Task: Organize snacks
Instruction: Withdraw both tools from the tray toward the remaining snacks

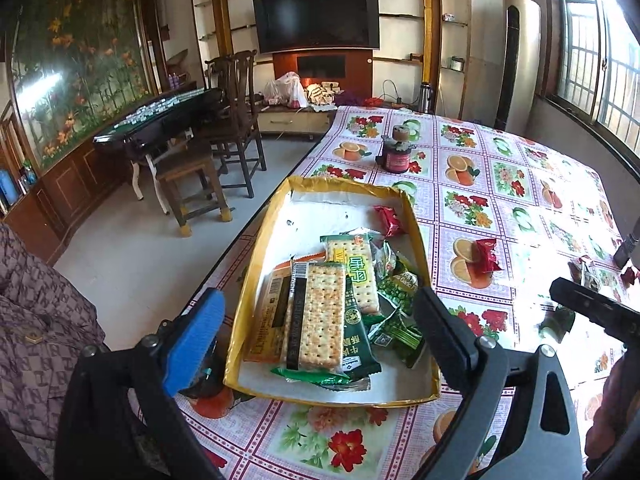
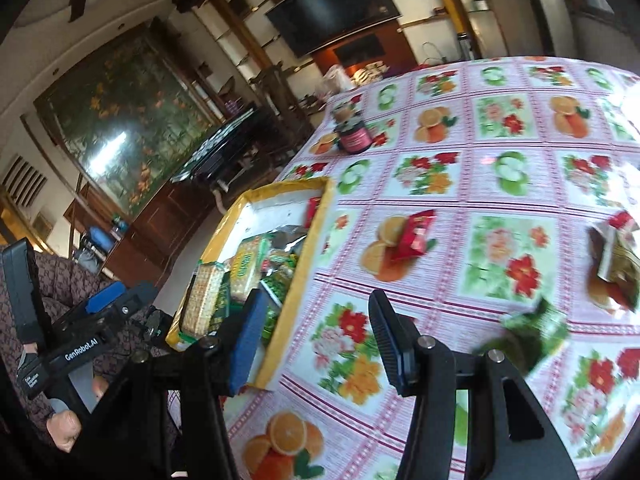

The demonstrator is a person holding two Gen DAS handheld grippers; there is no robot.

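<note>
- Left wrist view: my left tool (image 1: 320, 320) hangs wide over the near end of the tray (image 1: 236, 304) and holds nothing.
- The tray, a shallow white-lined box with a crinkled yellow rim, already carries most of the snacks: two long cracker packs (image 1: 320, 316) in clear film, dimpled and pale, several glossy green pouches (image 1: 400, 292), and one red wrapper (image 1: 388, 220) alone near the far wall.
- I judge the job well along but unfinished: a red packet (image 1: 488, 254) lies on the counter (image 1: 480, 184) just right of the tray, and more wrappers sit at the right edge, partly cut off.
- A dark red jar (image 1: 396, 154) stands beyond the tray.
- Right wrist view: my right tool (image 2: 320, 344) is also wide and empty, over the glossy flower-and-fruit oilcloth beside the tray's right wall.
- Left to collect here: the red packet (image 2: 416, 236), a blurred green pouch (image 2: 532, 332), and a small heap of crumpled wrappers (image 2: 616, 256) at far right.
- All look light, thin and crinkly; I expect them to slip.
</note>
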